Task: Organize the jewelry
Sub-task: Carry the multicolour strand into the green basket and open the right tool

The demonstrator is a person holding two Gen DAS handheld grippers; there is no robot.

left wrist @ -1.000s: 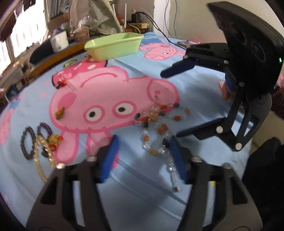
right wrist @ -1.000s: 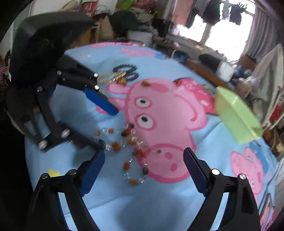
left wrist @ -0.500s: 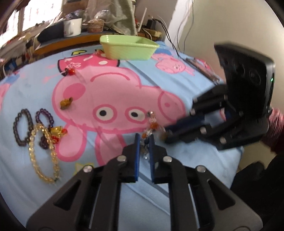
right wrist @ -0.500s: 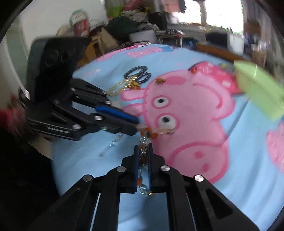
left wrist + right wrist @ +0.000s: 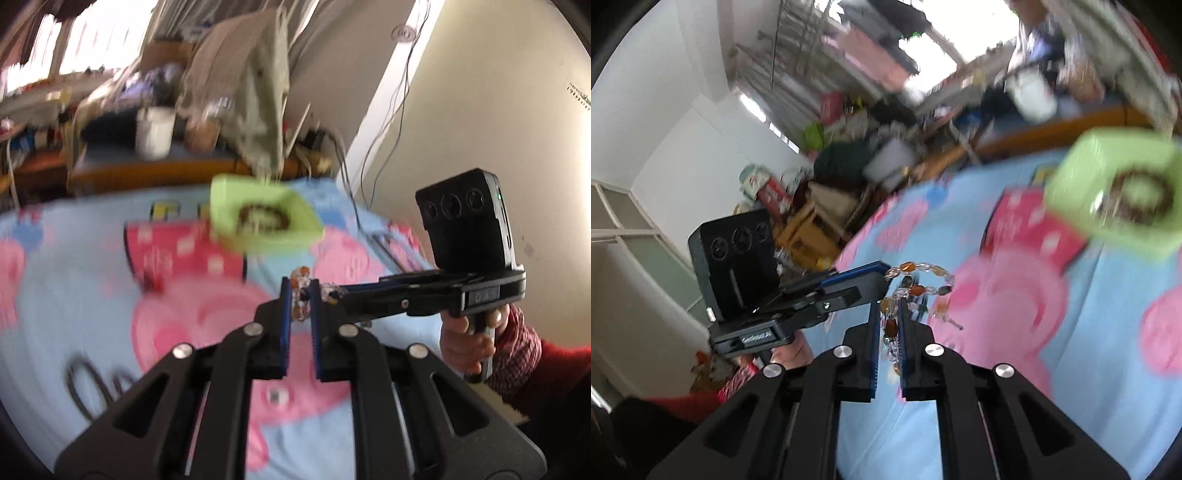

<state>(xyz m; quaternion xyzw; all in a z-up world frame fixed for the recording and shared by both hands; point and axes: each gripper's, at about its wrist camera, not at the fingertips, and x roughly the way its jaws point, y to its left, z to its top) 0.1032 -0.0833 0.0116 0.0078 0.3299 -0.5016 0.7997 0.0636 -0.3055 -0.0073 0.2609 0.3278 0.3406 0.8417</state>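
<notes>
Both grippers hold one beaded necklace of amber and clear beads (image 5: 916, 284), lifted above the blue cartoon-pig cloth (image 5: 74, 288). My left gripper (image 5: 300, 291) is shut on its beads (image 5: 301, 295). My right gripper (image 5: 890, 314) is shut on another part of the strand; it also shows from the side in the left wrist view (image 5: 332, 293). The left gripper shows in the right wrist view (image 5: 882, 275). A green tray (image 5: 258, 221) stands ahead on the cloth with a dark bead bracelet (image 5: 1141, 199) inside.
Dark bracelets (image 5: 85, 384) lie blurred on the cloth at the lower left. A wooden edge with a white cup (image 5: 153, 134), a jar and hanging cloth stands behind the tray. Cables run down the wall at the right.
Both grippers closed on the necklace, then lifted it off the cloth and moved toward the green tray. The views are blurred by motion.
</notes>
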